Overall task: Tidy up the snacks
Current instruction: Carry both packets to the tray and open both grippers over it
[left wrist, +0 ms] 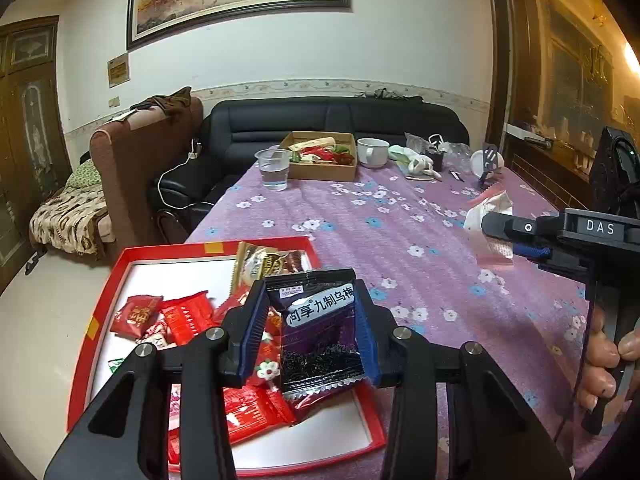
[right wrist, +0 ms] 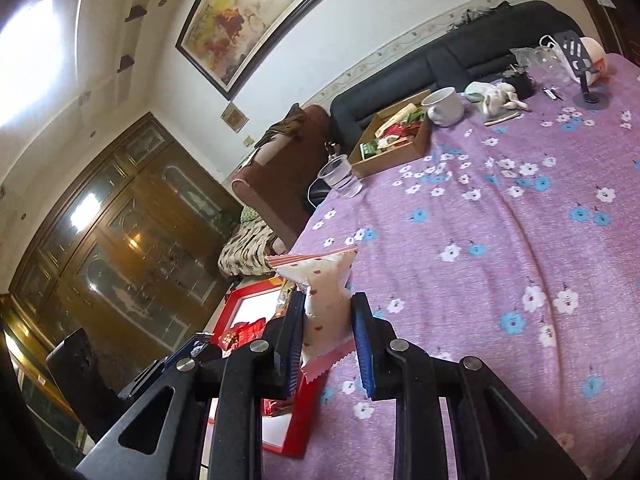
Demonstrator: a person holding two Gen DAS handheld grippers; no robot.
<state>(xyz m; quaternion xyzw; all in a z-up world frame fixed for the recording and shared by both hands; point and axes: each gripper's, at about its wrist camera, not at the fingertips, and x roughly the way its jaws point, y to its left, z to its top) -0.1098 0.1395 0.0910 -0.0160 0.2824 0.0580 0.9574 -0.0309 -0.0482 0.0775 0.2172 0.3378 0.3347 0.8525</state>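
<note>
Your left claw pinched a black plum packet by its sides, hanging just above the red tray of wrapped sweets beneath it. Your right claw was pressed onto a white spotted packet, its pads squeezing the waist, with the purple-clothed table below and ahead of it. The cardboard box of sorted snacks sat far ahead of both claws, a plastic cup of water just beside it. Likely risks: the slick foil could slip sideways from either grip, and a low approach might tip that cup.
</note>
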